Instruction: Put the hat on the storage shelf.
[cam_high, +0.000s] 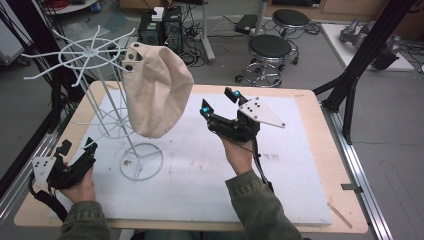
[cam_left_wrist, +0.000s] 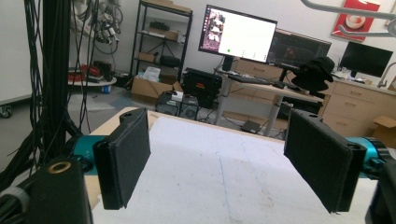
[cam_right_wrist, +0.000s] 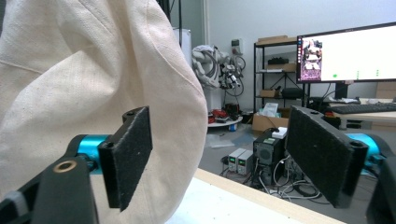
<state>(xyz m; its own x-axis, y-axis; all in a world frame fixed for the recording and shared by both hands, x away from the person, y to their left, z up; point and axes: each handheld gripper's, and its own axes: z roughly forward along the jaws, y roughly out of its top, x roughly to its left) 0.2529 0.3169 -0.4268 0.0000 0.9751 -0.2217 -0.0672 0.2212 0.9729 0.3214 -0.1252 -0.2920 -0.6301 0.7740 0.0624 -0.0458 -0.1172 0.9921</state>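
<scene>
A cream cloth cap (cam_high: 156, 90) hangs from an arm of a white wire rack (cam_high: 95, 55) that stands on the table's left half. My right gripper (cam_high: 219, 99) is held up just right of the cap, open, nothing between its pads. In the right gripper view the cap (cam_right_wrist: 93, 79) looms close at the left, behind the left pad (cam_right_wrist: 128, 154). My left gripper (cam_high: 77, 147) rests low near the table's left front corner, left of the rack's round base (cam_high: 141, 161). It is open and looks across the white mat (cam_left_wrist: 224, 177).
A white foam mat (cam_high: 280, 180) covers most of the wooden table (cam_high: 320, 130). Black frame posts (cam_high: 360, 60) rise at the right and left edges. Stools (cam_high: 270, 50) and computer boxes stand on the floor beyond the far edge.
</scene>
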